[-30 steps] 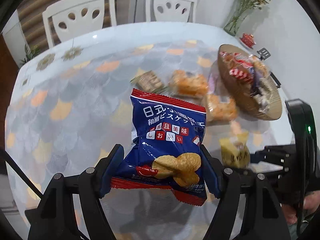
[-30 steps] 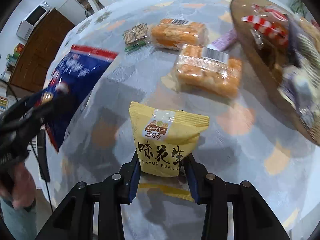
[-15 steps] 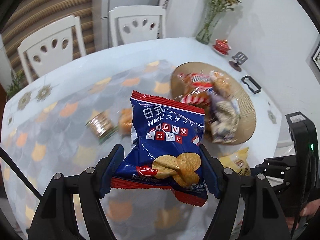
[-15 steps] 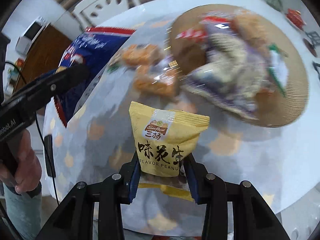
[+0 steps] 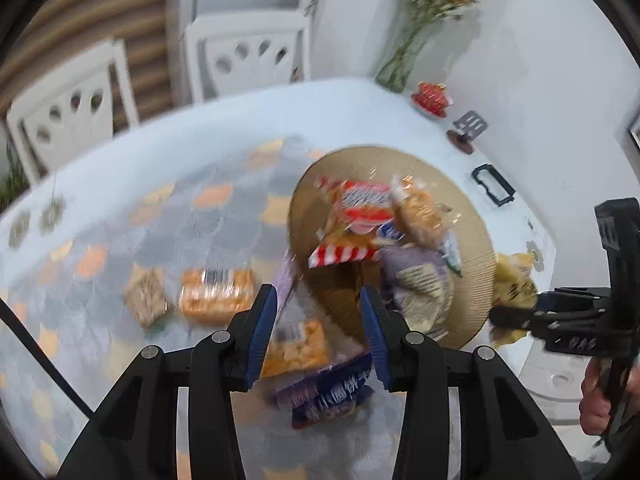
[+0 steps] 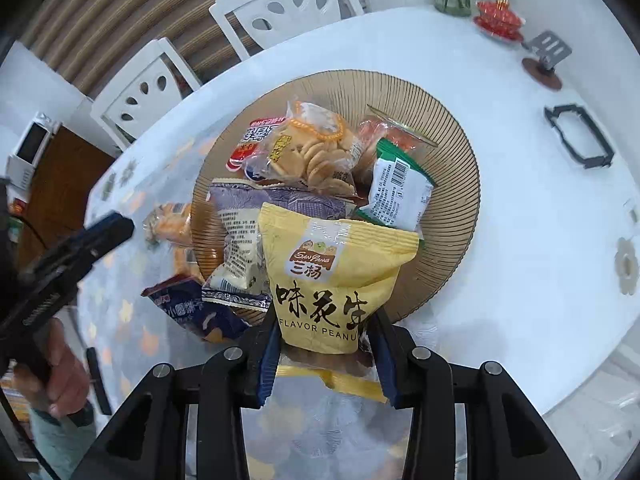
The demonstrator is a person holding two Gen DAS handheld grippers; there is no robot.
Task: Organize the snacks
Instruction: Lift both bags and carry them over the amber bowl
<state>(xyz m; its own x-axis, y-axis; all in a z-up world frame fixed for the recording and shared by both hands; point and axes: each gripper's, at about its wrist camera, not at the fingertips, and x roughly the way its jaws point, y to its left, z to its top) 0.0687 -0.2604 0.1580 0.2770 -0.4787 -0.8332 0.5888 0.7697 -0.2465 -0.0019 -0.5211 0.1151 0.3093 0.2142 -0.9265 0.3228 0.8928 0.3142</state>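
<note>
My left gripper point(image 5: 318, 312) is open and empty. The blue biscuit bag point(image 5: 326, 394) is below its fingers, blurred, at the near edge of the round woven tray point(image 5: 472, 240); it also shows in the right wrist view point(image 6: 200, 312). My right gripper point(image 6: 324, 350) is shut on a yellow peanut bag point(image 6: 336, 276), held above the tray's near rim point(image 6: 452, 216). The tray holds several snack packs. The right gripper with its yellow bag shows at the right of the left wrist view point(image 5: 516, 292).
Orange snack packs point(image 5: 216, 292) and a small cracker pack point(image 5: 146, 298) lie on the patterned tablecloth left of the tray. A vase point(image 5: 394, 72), red dish point(image 5: 432, 98), phone stand point(image 5: 468, 130) and black frame point(image 5: 492, 184) sit at the table's far right. White chairs stand behind.
My left gripper has opened and let go of the blue biscuit bag, which dropped by the tray's edge. Both grippers swung toward the tray; the right still holds the yellow bag.
</note>
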